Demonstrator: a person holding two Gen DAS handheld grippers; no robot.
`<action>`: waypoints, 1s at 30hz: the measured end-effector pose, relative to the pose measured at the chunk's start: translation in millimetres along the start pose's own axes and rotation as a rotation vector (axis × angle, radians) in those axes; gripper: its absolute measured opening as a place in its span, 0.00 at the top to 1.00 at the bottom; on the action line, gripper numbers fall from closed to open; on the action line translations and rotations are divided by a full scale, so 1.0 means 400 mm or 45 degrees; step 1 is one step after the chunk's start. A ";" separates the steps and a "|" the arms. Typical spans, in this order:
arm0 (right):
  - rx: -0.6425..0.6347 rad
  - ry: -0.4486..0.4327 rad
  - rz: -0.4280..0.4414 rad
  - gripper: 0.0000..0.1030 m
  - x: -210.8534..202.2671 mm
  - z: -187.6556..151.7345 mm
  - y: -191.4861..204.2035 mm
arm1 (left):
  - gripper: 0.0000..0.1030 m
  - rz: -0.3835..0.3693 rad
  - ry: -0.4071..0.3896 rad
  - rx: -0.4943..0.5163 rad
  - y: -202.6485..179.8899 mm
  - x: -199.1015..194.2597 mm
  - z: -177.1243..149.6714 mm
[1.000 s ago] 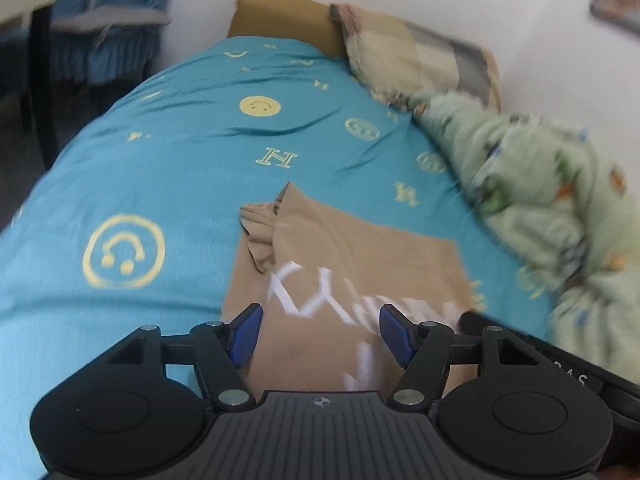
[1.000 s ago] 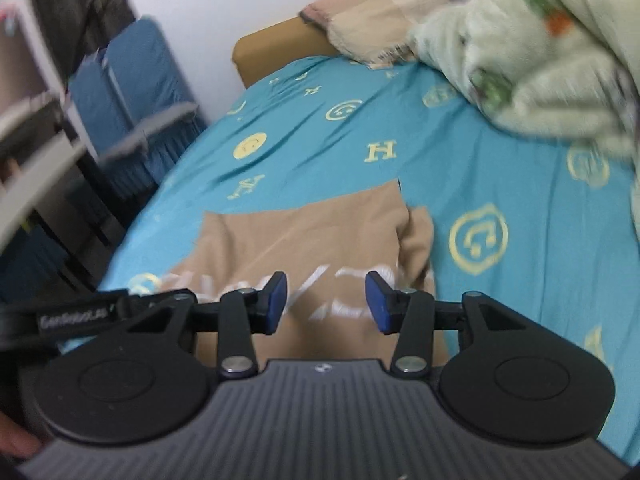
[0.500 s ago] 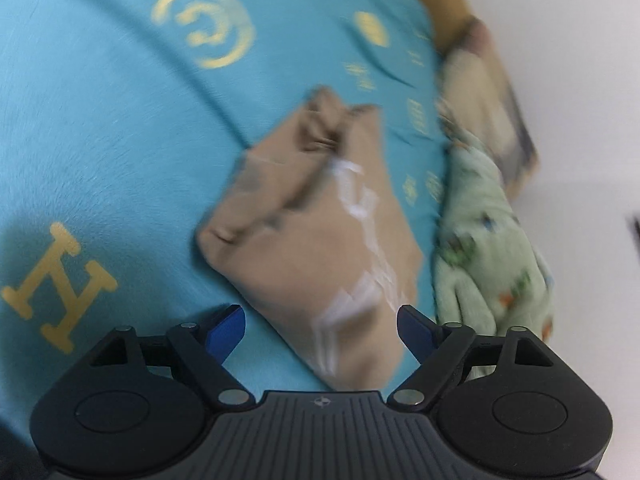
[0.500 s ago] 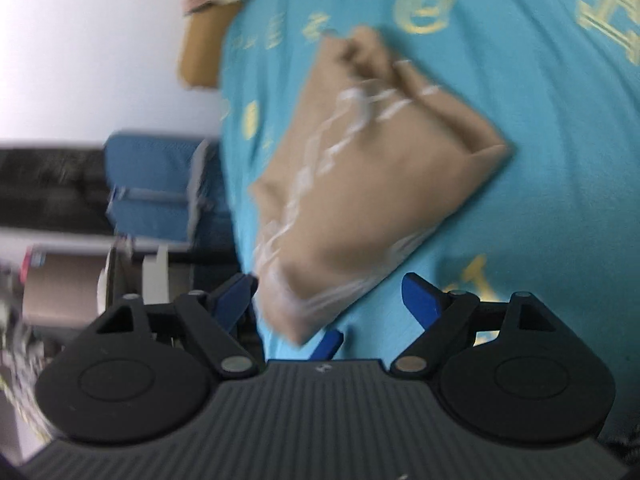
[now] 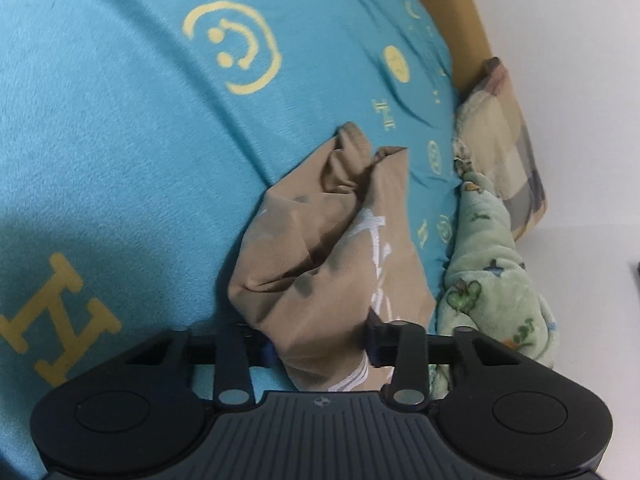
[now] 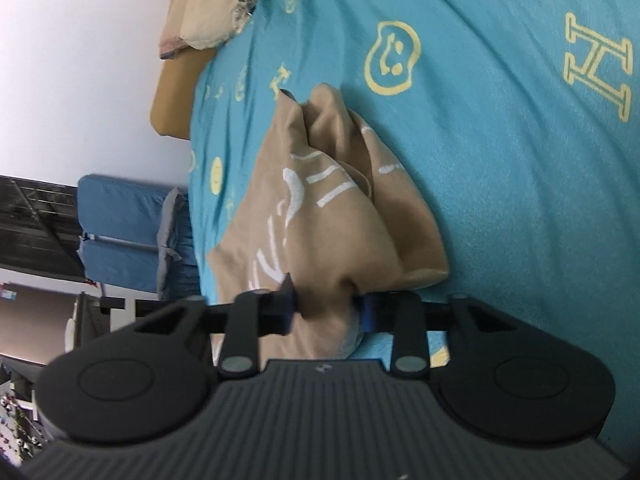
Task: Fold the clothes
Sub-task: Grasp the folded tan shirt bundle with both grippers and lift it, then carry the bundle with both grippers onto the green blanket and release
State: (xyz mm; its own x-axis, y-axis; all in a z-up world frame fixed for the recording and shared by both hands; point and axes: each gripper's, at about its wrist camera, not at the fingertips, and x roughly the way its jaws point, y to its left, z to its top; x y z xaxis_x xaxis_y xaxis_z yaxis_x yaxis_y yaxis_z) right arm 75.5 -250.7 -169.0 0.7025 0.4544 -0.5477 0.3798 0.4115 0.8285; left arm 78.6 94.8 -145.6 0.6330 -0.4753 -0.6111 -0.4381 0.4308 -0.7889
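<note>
A tan garment with white lettering point(image 5: 340, 264) lies bunched on the teal bedsheet point(image 5: 120, 140). My left gripper point(image 5: 320, 346) has closed on the garment's near edge, and the cloth fills the gap between its blue pads. In the right wrist view the same tan garment point(image 6: 320, 208) runs away from me, and my right gripper point(image 6: 326, 308) pinches its near edge between its pads. The far end of the garment is crumpled into folds.
A green patterned fleece blanket point(image 5: 492, 280) is heaped right of the garment, with a plaid pillow point(image 5: 508, 140) and a mustard headboard point(image 5: 460, 20) beyond. Blue padded chairs point(image 6: 124, 232) stand beside the bed. The white wall point(image 6: 80, 60) is close.
Both grippers were open above the folded garment; they tilted, came down to its near edge and closed on it. The cloth now bunches and lifts between the pads.
</note>
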 end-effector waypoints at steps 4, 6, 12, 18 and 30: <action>-0.067 -0.059 0.060 0.78 -0.067 -0.004 0.022 | 0.68 -0.061 0.012 0.045 -0.038 -0.056 -0.022; -0.117 -0.094 0.081 0.79 -0.116 -0.010 0.044 | 0.68 -0.091 0.028 0.077 -0.069 -0.090 -0.042; -0.163 -0.208 0.159 0.79 -0.296 0.010 0.078 | 0.68 -0.178 0.116 0.180 -0.196 -0.175 -0.134; -0.145 -0.354 0.197 0.79 -0.513 0.135 0.076 | 0.68 -0.233 0.285 0.394 -0.444 -0.119 -0.263; -0.420 -0.856 0.196 0.79 -0.820 0.627 0.203 | 0.68 -0.661 0.419 0.720 -1.109 0.204 -0.530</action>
State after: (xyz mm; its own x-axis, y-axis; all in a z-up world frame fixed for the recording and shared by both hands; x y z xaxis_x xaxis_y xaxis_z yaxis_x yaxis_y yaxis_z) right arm 26.8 -564.4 107.2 0.9883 -0.0090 -0.1525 0.1223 0.6453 0.7541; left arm 189.4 -297.8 140.8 0.4086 -0.8819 -0.2353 0.2998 0.3731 -0.8780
